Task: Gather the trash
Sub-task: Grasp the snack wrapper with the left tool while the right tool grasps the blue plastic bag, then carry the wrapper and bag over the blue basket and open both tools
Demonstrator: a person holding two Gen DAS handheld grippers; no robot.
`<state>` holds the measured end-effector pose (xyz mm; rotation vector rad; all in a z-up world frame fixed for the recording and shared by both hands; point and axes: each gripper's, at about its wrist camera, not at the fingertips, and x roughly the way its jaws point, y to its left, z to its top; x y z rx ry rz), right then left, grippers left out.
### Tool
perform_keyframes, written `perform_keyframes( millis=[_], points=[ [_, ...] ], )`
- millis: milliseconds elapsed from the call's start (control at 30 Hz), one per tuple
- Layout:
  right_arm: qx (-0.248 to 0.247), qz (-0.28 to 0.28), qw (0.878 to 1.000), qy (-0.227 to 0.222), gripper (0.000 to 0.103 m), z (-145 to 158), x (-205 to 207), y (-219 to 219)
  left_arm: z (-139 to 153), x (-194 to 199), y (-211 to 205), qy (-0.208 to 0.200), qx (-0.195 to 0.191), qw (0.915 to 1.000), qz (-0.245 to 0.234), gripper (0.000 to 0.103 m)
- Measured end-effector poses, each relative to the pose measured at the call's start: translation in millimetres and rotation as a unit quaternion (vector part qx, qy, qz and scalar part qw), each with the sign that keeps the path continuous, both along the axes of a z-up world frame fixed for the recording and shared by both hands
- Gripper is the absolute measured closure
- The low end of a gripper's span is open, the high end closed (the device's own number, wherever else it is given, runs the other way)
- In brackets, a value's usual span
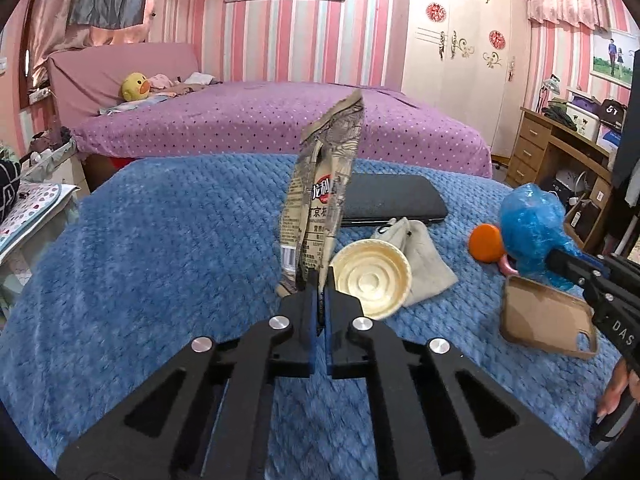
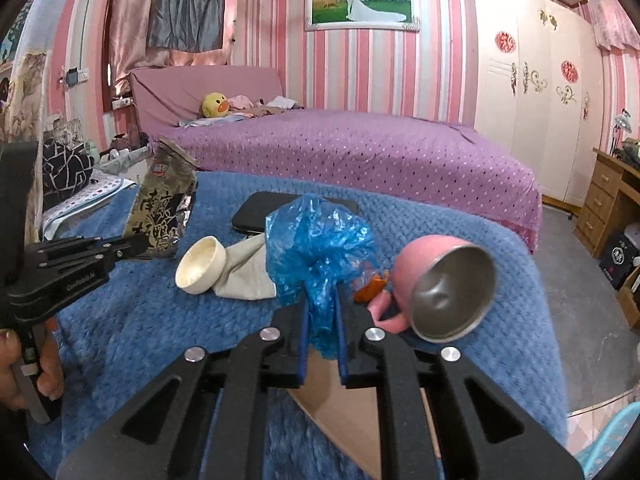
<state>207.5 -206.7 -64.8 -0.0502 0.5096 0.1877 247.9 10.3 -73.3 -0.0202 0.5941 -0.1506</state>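
Observation:
My left gripper [image 1: 319,280] is shut on the bottom edge of a beige printed snack wrapper [image 1: 320,184] and holds it upright above the blue blanket [image 1: 160,240]. The wrapper also shows in the right wrist view [image 2: 164,216], with the left gripper [image 2: 140,246] at its base. My right gripper [image 2: 322,312] is shut on a crumpled blue plastic bag [image 2: 320,240], held above the blanket at the right. In the left wrist view the bag [image 1: 532,228] sits at the tip of the right gripper [image 1: 554,258].
On the blanket lie a cream bowl on its side [image 1: 370,280], a grey cloth pouch [image 1: 420,260], a black phone [image 1: 392,200], a brown phone case [image 1: 544,316], an orange piece [image 1: 486,242] and a pink metal cup [image 2: 444,280]. A purple bed [image 1: 280,120] stands behind.

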Motion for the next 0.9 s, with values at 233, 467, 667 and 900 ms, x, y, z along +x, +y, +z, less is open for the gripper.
perform_keyframes(
  millis=[233,467,667,900],
  points=[
    [-0.002,-0.023,1.0,-0.008,0.092,14,-45,-23,16,-38,0,-0.007,-0.02,0.9997,0.007,0.103],
    [0.002,-0.047,0.999,-0.009,0.092,22,-79,-57,26,-74,-10,-0.011,-0.033,0.9994,0.005,0.103],
    [0.001,-0.069,0.997,-0.018,0.092,34,-107,-80,37,-96,-28,-0.019,-0.04,0.999,-0.011,0.103],
    [0.002,-0.096,0.995,-0.024,0.092,42,-135,-112,48,-117,-65,-0.03,-0.038,0.9979,-0.043,0.103]
  ],
)
